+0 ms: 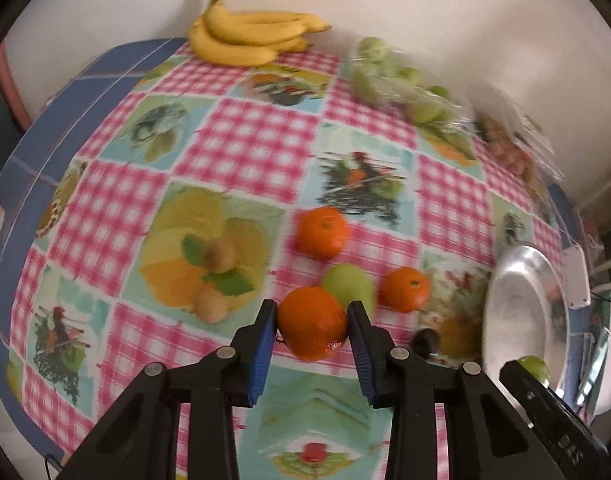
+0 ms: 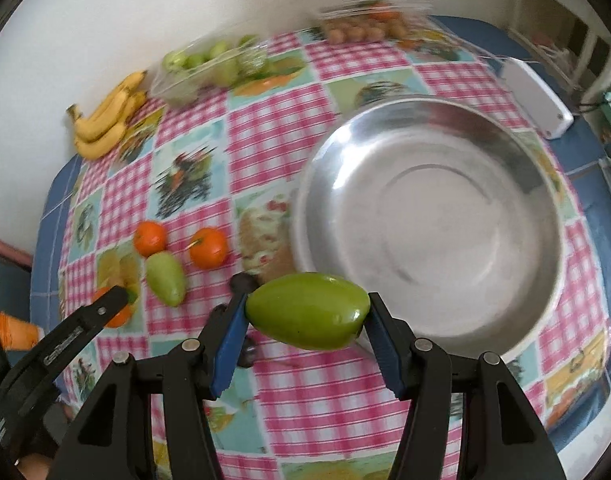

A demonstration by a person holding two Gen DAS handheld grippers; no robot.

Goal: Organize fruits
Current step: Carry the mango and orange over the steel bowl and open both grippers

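Observation:
My left gripper [image 1: 311, 322] is shut on an orange mandarin [image 1: 312, 322] just above the checked tablecloth. Behind it lie a green pear [image 1: 347, 286], two more mandarins [image 1: 323, 232] [image 1: 405, 289] and two brown kiwis [image 1: 219, 255] [image 1: 210, 306]. My right gripper [image 2: 307, 314] is shut on a green pear [image 2: 307, 311], held near the front left rim of the empty metal bowl [image 2: 429, 220]. The right gripper also shows at the left wrist view's right edge [image 1: 525, 368] beside the bowl [image 1: 521, 312].
Bananas [image 1: 245, 34] lie at the table's far edge by the wall. A clear bag of green fruit [image 1: 397, 80] and a clear box of small fruit [image 1: 509, 148] sit along the wall. A white device [image 2: 535, 96] lies beyond the bowl. A dark small object [image 2: 243, 282] sits by the bowl.

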